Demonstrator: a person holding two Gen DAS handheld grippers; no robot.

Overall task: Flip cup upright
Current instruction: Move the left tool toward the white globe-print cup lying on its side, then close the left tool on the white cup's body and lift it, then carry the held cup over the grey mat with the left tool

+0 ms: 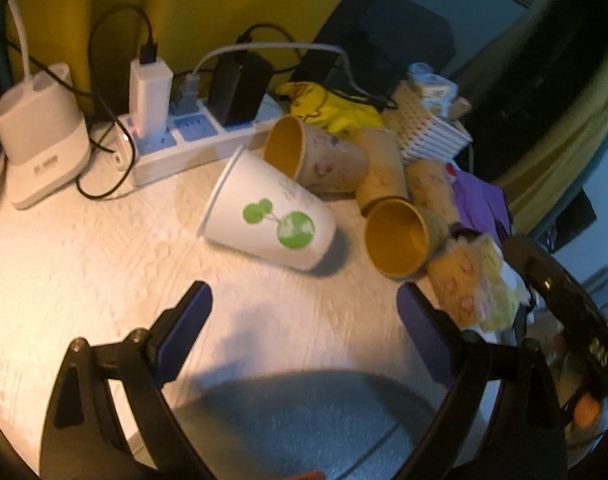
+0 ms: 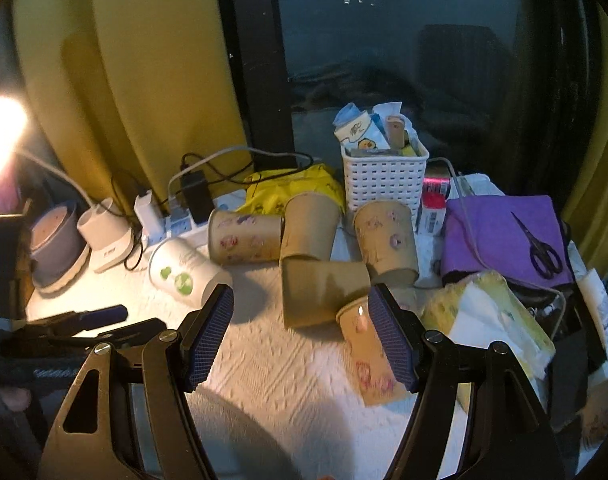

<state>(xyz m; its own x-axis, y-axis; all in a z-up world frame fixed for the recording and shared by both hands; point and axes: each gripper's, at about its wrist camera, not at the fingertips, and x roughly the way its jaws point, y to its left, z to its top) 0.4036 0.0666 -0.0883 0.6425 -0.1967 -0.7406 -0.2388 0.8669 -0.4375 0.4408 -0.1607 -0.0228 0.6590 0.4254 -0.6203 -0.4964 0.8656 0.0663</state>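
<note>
On the white surface [image 1: 84,264], seen from the left wrist, a white cup [image 1: 270,224] lies on its side, mouth toward the power strip [image 1: 176,148], brown cups [image 1: 400,236] tumbled beside it. The left tool [image 1: 304,304] hovers spread and empty just short of it, so the approach seems under way; next comes closing across the cup's wall.

From the right wrist, the right tool [image 2: 300,300] is likewise spread, holding nothing, one pad beside a brown cup [image 2: 368,356].

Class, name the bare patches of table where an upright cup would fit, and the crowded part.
Bare: table between the left tool, white cup and lamp base. Crowded: brown cups, basket and purple cloth on the right; power strip behind.
</note>
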